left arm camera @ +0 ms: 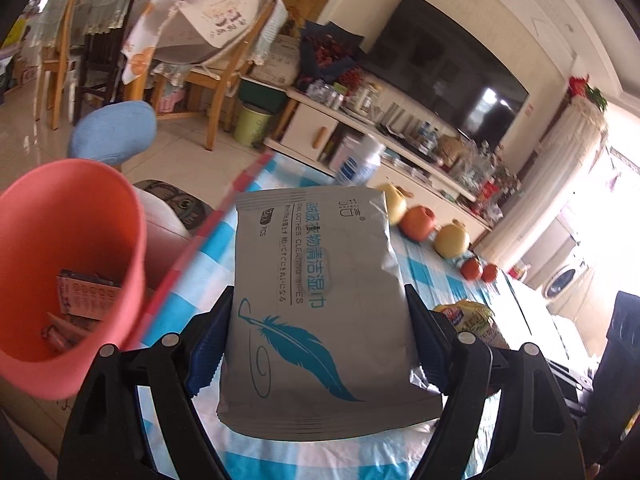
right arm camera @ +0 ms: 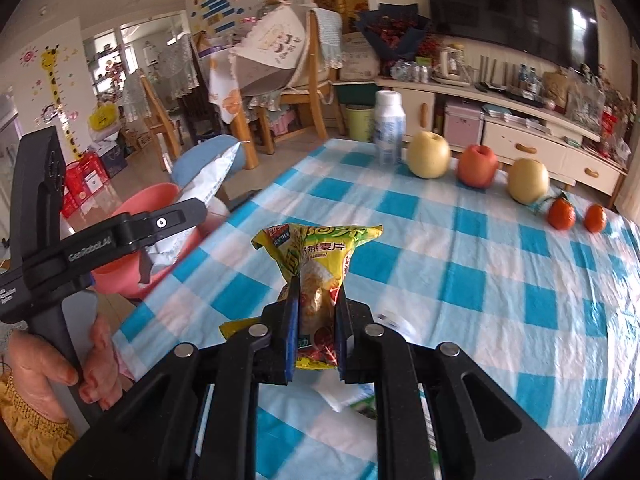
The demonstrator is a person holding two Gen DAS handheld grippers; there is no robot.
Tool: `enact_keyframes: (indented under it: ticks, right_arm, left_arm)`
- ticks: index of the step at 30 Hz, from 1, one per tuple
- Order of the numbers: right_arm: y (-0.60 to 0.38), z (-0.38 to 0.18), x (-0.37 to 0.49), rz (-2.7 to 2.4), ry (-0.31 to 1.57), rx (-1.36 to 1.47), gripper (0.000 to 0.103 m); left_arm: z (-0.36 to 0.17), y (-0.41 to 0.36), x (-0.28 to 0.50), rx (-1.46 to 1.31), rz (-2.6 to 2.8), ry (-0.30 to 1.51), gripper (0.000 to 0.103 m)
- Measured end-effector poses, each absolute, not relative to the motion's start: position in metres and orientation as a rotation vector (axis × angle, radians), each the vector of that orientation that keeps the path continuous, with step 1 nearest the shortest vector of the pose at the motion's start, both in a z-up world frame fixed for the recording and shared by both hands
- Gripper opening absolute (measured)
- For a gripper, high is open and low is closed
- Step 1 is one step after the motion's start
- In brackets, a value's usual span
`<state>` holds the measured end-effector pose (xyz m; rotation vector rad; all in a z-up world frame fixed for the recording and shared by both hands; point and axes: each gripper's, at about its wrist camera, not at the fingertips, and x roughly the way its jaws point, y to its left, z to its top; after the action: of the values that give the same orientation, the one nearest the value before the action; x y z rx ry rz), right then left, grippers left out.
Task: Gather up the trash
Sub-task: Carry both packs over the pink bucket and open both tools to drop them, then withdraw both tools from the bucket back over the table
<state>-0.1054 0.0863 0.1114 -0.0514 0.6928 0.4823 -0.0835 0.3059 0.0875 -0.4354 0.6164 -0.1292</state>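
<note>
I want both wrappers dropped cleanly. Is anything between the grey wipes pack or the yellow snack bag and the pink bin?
Nothing visible blocks either. The wipes pack in the left gripper is beside the open pink bin. The snack bag in the right gripper has only the table edge to cross.

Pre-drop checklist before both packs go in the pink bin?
1. Left gripper clamped on wipes pack: ok.
2. Right gripper shut on yellow snack bag: ok.
3. Pink bin mouth open, some trash at bottom, room left: ok.
4. Wipes pack over bin mouth: not ok, beside it.
5. Snack bag over bin: not ok, above the checked tablecloth.
6. Fruit row clear of both grippers: ok.
</note>
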Motion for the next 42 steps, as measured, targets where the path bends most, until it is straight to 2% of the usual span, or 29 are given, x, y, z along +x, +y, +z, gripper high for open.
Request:
enact_keyframes:
  ticks: [7, 19, 26, 29, 31, 33, 35, 37, 42]
  right_arm:
    - [0.159, 0.122, -0.096, 0.602, 0.674, -0.127, 0.016]
    - [0.288, 0.122, -0.076, 0.786, 0.673, -0.228, 0.016]
    - [0.332, 0.099, -0.067, 0.827, 0.716, -0.273, 0.017]
    - [0.339, 0.087, -0.066, 0.833, 0.731, -0.288, 0.025]
    - [0.335, 0.086, -0.066, 0.808, 0.717, -0.271, 0.055]
    - [0.327, 0.088, -0.067, 0.819, 0.71, -0.219, 0.066]
    - [0.316, 0.091, -0.069, 0.803, 0.701, -0.189, 0.068]
    - [0.303, 0.095, -0.072, 0.781, 0.686, -0.176, 0.078]
    - [0.274, 0.097, -0.081, 0.739, 0.684, -0.126, 0.083]
  left_arm:
    - [0.092, 0.374, -0.089, -0.522, 0.029, 0.557, 0.08]
    - [0.069, 0.489, -0.098, -0.738, 0.321, 0.524, 0.08]
    - [0.055, 0.513, -0.093, -0.801, 0.366, 0.552, 0.08]
    - [0.049, 0.516, -0.088, -0.787, 0.394, 0.593, 0.081]
    - [0.044, 0.519, -0.086, -0.802, 0.41, 0.61, 0.082]
    - [0.045, 0.52, -0.087, -0.801, 0.417, 0.591, 0.086]
    - [0.046, 0.518, -0.087, -0.784, 0.428, 0.585, 0.089]
    - [0.047, 0.513, -0.087, -0.766, 0.43, 0.583, 0.089]
    - [0.052, 0.499, -0.086, -0.72, 0.415, 0.53, 0.089]
